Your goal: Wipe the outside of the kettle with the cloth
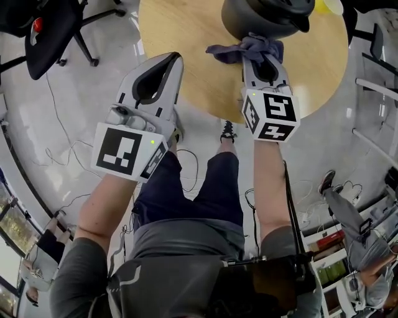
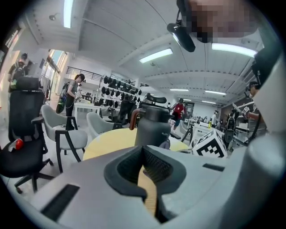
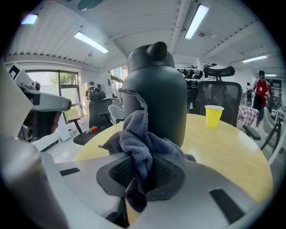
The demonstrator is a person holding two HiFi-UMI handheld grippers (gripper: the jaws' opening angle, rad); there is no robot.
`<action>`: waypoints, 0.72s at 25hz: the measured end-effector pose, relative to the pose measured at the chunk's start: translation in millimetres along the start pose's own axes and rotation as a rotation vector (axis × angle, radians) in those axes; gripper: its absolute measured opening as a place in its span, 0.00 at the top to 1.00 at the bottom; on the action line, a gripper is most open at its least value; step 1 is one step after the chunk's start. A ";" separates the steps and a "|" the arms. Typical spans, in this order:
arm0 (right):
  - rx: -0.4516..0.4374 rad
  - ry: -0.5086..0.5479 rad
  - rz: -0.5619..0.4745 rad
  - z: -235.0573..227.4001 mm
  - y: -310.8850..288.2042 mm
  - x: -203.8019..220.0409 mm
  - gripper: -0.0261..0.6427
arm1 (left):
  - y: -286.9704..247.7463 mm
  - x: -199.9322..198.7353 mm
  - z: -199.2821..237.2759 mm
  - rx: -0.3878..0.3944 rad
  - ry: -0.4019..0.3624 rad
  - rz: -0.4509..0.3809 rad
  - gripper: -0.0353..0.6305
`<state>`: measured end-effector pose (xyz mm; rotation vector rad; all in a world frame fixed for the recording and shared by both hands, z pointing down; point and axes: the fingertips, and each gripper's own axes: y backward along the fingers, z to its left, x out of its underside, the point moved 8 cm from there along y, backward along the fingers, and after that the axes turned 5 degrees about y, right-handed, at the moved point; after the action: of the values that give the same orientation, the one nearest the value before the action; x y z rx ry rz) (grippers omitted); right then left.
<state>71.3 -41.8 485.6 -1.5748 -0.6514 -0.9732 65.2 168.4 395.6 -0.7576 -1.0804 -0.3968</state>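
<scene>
Right gripper view: my right gripper (image 3: 143,179) is clamped on the grey cloth (image 3: 138,143). The cloth bunches up out of the jaws and lies against the near wall of the dark kettle (image 3: 156,94). The kettle stands upright on the round wooden desk (image 3: 232,152). A yellow cup (image 3: 213,115) stands beyond it to the right, well apart. The head view catches only a sliver of that cup (image 1: 326,6).

Head view: right gripper (image 1: 261,53) reaches over the desk (image 1: 186,37), cloth (image 1: 245,48) at its tip, kettle (image 1: 261,15) just past it near the far side. Left gripper (image 1: 163,68) hangs at the near-left edge of the desk, tips just over the rim.

Left gripper view: left gripper (image 2: 149,179) jaws drawn together on nothing, a thin strip of desk (image 2: 111,143) showing through. Kettle (image 2: 154,127) ahead, with bare desk between.

Surroundings: black office chair (image 2: 24,134) on the floor to the left, clear of the desk. Bare wood left of the kettle.
</scene>
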 end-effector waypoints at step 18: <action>0.136 -0.024 -0.099 33.0 59.3 -68.1 0.86 | 32.7 -53.0 7.5 0.145 -0.028 -0.041 0.93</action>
<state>93.7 -17.3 395.4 -1.4474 -0.8023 -0.9639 57.9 192.9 338.3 -0.6149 -1.1398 -0.3391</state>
